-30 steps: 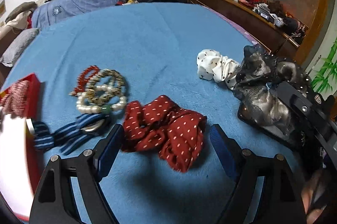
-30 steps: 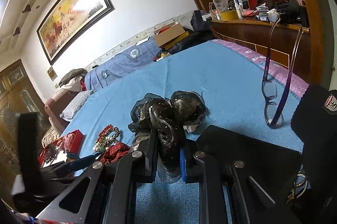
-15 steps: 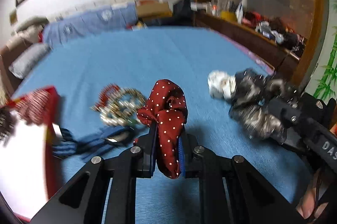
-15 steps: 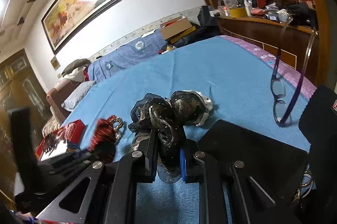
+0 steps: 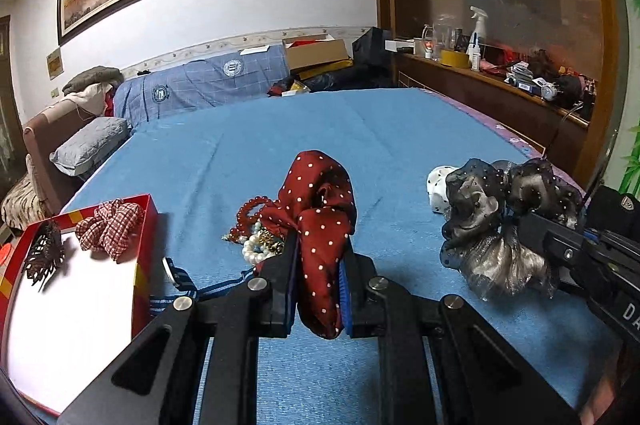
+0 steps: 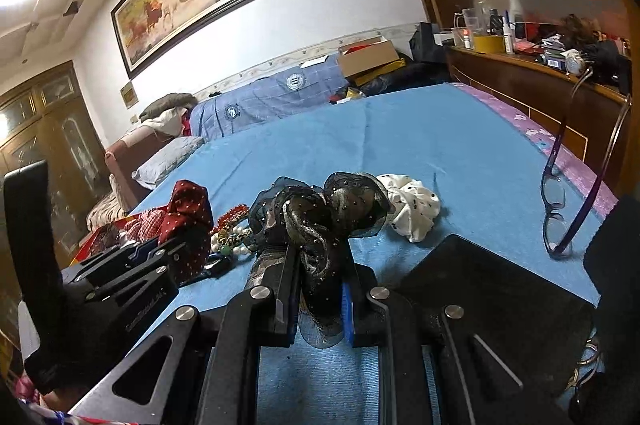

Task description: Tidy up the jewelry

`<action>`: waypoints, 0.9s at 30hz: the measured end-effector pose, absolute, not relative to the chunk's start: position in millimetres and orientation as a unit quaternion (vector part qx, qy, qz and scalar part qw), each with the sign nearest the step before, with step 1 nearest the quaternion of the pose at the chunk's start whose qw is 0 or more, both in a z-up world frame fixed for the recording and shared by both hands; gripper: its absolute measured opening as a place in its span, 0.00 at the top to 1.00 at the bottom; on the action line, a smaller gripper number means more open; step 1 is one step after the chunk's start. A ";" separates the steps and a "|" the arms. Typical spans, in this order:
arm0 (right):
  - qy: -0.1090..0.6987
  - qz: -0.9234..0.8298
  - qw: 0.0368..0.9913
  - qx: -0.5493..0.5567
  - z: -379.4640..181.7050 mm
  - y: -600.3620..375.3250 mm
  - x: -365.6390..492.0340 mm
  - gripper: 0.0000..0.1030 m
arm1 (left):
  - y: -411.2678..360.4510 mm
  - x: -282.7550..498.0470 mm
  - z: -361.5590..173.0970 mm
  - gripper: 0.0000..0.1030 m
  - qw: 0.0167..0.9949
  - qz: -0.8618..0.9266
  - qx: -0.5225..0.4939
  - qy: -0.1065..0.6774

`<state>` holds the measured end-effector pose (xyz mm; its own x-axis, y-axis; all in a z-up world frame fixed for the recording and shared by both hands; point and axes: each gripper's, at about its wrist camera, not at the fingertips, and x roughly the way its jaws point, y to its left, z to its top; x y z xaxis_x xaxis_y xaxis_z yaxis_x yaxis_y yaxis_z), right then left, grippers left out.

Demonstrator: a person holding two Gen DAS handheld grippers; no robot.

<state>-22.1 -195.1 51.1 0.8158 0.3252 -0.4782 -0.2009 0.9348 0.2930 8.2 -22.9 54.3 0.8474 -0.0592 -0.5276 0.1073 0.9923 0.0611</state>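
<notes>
My left gripper (image 5: 318,265) is shut on a red white-dotted scrunchie (image 5: 320,209) and holds it above the blue bedspread. My right gripper (image 6: 320,275) is shut on a black-and-grey sheer scrunchie (image 6: 316,213); it also shows at the right of the left wrist view (image 5: 496,221). A red box with a white floor (image 5: 72,309) at the left holds a red checked scrunchie (image 5: 110,225) and a dark hair claw (image 5: 42,257). A pile of bead bracelets (image 5: 256,237) and a blue striped bow (image 5: 180,279) lie on the bed behind the left gripper. A white dotted scrunchie (image 6: 412,209) lies further right.
A black tray (image 6: 492,293) lies on the bed by the right gripper, with purple glasses (image 6: 560,201) beside it. A wooden shelf (image 5: 492,93) with bottles runs along the right. Pillows and a folded quilt (image 5: 208,85) lie at the bed's far end.
My left gripper closed on the red dotted scrunchie and lifted it off the bed. The view tilted up. My right gripper kept its hold on the black scrunchie.
</notes>
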 end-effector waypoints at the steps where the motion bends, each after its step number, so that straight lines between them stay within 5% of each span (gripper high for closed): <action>1: 0.269 0.141 0.946 0.114 50.9 -195.2 -21.7 0.83 | -23.2 8.4 54.1 0.85 0.960 -0.041 0.047 0.272; 27: 0.267 0.145 0.947 0.100 48.3 -187.1 -27.4 0.83 | -24.6 4.1 53.3 0.84 0.961 -0.027 0.055 0.268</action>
<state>-27.4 -187.1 48.3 0.8153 0.3277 -0.4773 -0.2209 0.9381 0.2668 4.1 -24.6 53.3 0.8551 -0.0221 -0.5180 0.0814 0.9924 0.0921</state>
